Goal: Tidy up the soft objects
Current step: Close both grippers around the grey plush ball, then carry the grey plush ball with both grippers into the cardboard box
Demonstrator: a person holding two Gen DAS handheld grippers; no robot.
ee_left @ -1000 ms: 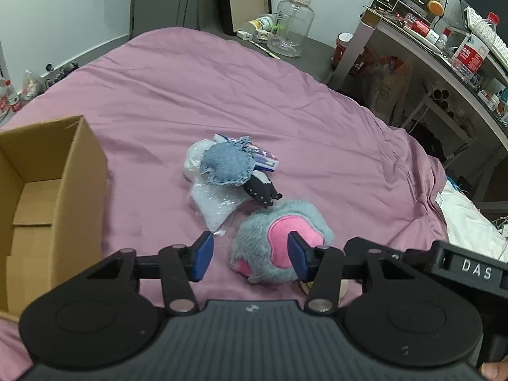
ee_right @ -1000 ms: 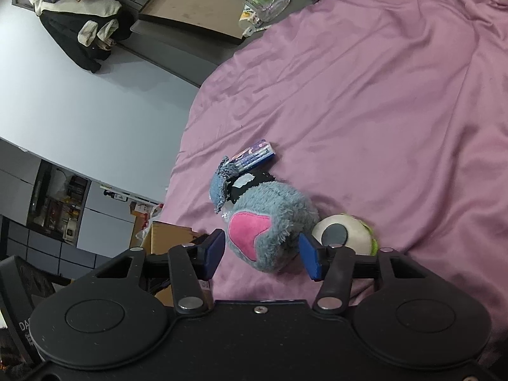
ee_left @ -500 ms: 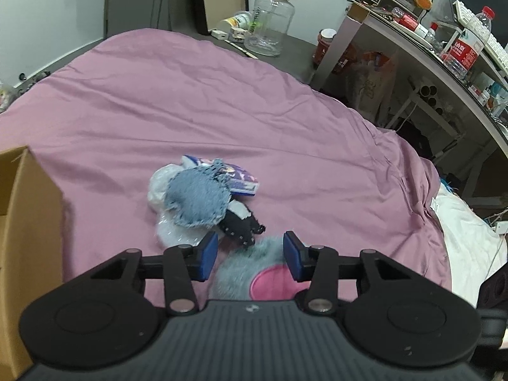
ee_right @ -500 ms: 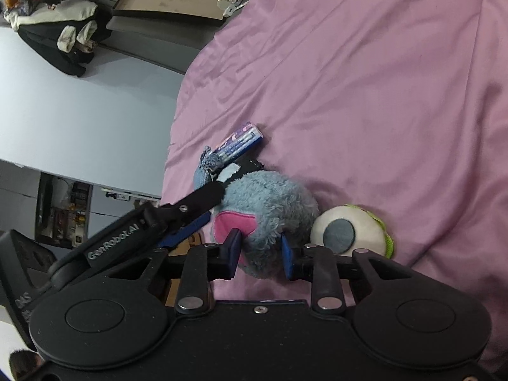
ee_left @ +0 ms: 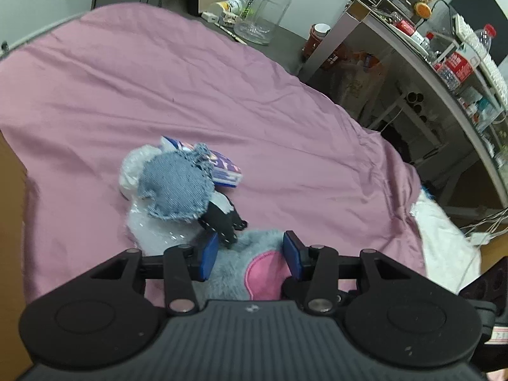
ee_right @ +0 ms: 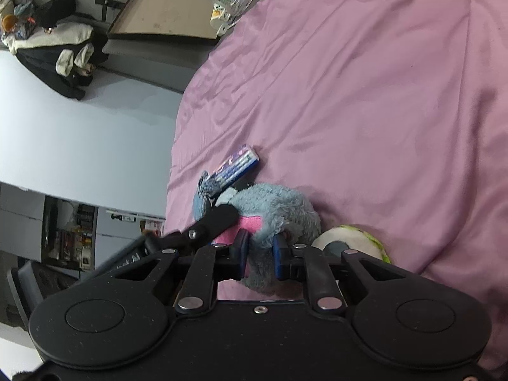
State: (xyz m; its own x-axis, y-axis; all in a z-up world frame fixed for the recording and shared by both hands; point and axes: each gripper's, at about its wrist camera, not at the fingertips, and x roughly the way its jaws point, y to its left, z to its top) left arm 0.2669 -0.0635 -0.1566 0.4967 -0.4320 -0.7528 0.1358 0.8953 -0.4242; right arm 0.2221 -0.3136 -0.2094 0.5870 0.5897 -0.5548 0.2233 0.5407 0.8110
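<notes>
Right tool [ee_right: 259, 255]: blue pads narrowed onto the near edge of the grey plush toy [ee_right: 279, 206], fur pinched and bulging between them. Left tool [ee_left: 250, 255]: pads set wide apart, straddling the same grey plush toy [ee_left: 235, 273] just above its pink patch [ee_left: 262, 274]; no clear contact on either pad, nothing gripped.

Landmark: grey plush toy, lying on the pink bedspread [ee_left: 222, 95].

- Touching its far side: black-and-white soft piece [ee_left: 223, 219].
- Beyond that, overlapping it: denim pouch [ee_left: 176, 187] with frayed edges.
- Under the denim pouch and just beside the plush: clear plastic bag [ee_left: 152, 231], crumpled, with a white lump at its far end.
- Behind the denim pouch, partly covered by it: blue-and-purple packet [ee_left: 225, 171], flat on the bedspread.
- In the right wrist view, touching the plush on its right: round white-and-green plush [ee_right: 355, 241], mostly hidden behind the tool.
- At the left frame edge of the left wrist view, well apart from the plush: brown cardboard wall [ee_left: 11, 222]; contents not visible.
</notes>
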